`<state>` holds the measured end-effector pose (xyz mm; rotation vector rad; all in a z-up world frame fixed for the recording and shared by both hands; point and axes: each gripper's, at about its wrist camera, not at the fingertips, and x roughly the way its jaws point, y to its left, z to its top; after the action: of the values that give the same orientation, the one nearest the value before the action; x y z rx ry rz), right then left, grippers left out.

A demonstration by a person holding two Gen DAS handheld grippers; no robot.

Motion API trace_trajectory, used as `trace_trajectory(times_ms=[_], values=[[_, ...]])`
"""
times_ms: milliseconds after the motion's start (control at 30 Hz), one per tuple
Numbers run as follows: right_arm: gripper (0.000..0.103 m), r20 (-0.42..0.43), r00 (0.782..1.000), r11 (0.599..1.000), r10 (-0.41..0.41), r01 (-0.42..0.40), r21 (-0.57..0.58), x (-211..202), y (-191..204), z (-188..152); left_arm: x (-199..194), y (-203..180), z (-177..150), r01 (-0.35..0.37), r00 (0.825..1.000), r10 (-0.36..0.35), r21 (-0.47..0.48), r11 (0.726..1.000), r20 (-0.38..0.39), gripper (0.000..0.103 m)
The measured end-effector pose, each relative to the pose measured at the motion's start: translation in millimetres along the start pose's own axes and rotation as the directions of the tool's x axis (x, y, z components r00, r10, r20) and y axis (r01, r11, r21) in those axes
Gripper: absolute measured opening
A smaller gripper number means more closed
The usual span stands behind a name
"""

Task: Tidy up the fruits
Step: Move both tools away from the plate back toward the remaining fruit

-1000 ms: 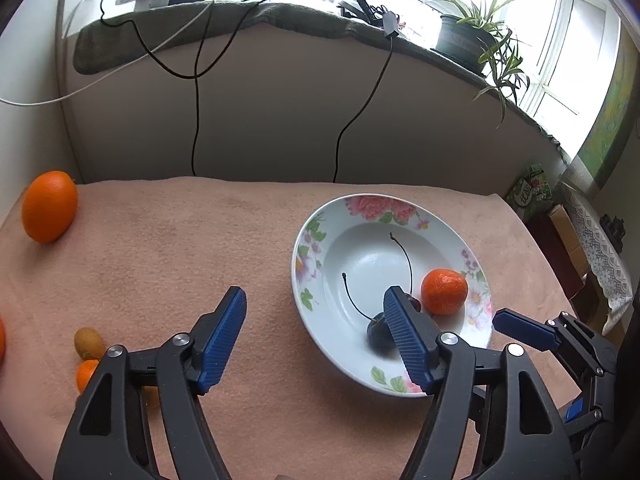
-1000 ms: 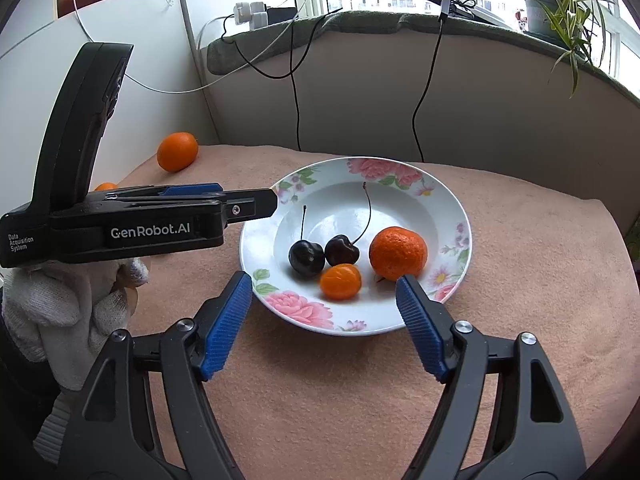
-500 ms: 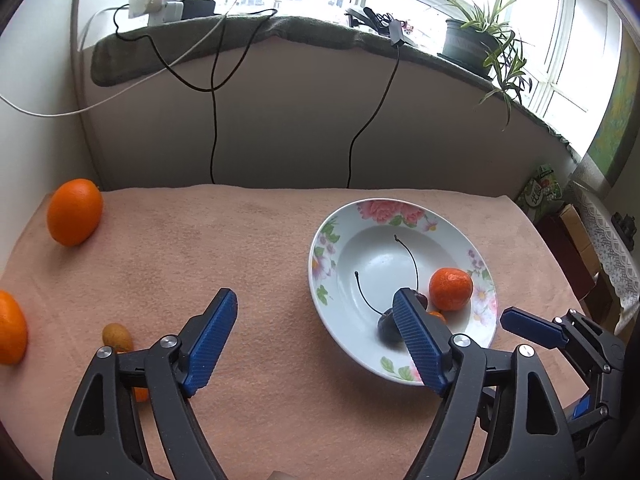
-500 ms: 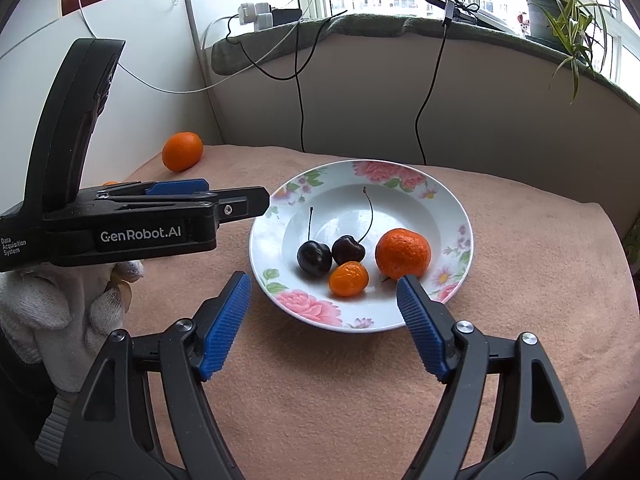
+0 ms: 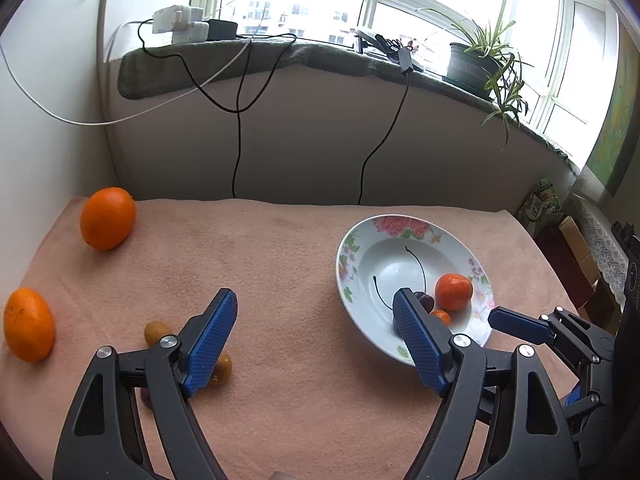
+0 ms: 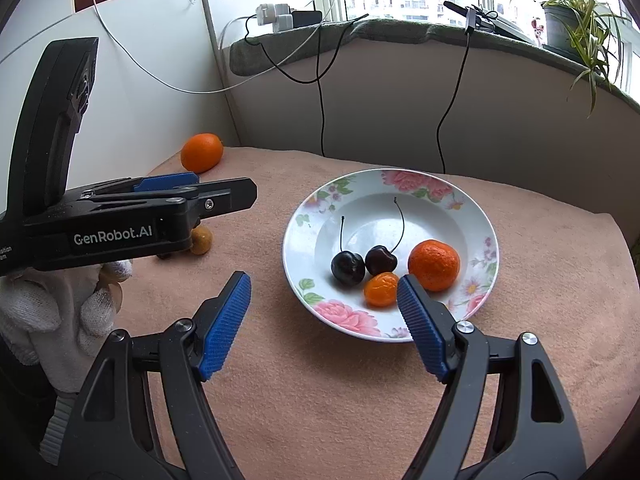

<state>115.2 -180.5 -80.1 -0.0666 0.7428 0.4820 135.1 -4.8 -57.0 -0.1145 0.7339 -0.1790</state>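
A flowered white plate (image 6: pixel 348 316) holds two dark cherries (image 6: pixel 348 267), a small kumquat (image 6: pixel 381 289) and a mandarin (image 6: pixel 434 265). My right gripper (image 6: pixel 323 282) hovers open at the plate's near rim with nothing between its pads. My left gripper (image 5: pixel 314 300) is open and empty over bare cloth left of the plate (image 5: pixel 344 264). On the cloth to its left lie two oranges (image 5: pixel 107 218) (image 5: pixel 29 324), a small greenish fruit (image 5: pixel 156 332) and a kumquat (image 5: pixel 222 368) partly behind its left finger. In the right wrist view a white-gloved hand (image 6: pixel 60 320) holds the left gripper (image 6: pixel 224 190).
A pinkish cloth (image 5: pixel 280 248) covers the table, with walls at the back and left. Cables (image 5: pixel 238 140) hang down the back wall from a sill with a potted plant (image 5: pixel 476 64). Boxes (image 5: pixel 572 240) stand beyond the table's right edge.
My left gripper has pulled back and to the left, away from the plate, and its jaws stand a little wider. A second orange has come into its view. The right gripper has held still.
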Motion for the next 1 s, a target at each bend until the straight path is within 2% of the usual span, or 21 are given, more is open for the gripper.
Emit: trace_trajectory(times_ms=[700,1000], values=[[0.078,-0.029,0.996,0.994,0.087,-0.089,-0.07,25.8,48.0,14.0,-60.6,95.4,-31.3,-0.134,0.988,0.141,-0.114,0.984,0.058,0.08],[0.078,-0.056,0.987,0.985,0.148,-0.152,-0.086,46.0,71.7,18.8,-64.6,123.6,-53.3,-0.135,0.989,0.142,-0.142,0.981,0.044,0.08]])
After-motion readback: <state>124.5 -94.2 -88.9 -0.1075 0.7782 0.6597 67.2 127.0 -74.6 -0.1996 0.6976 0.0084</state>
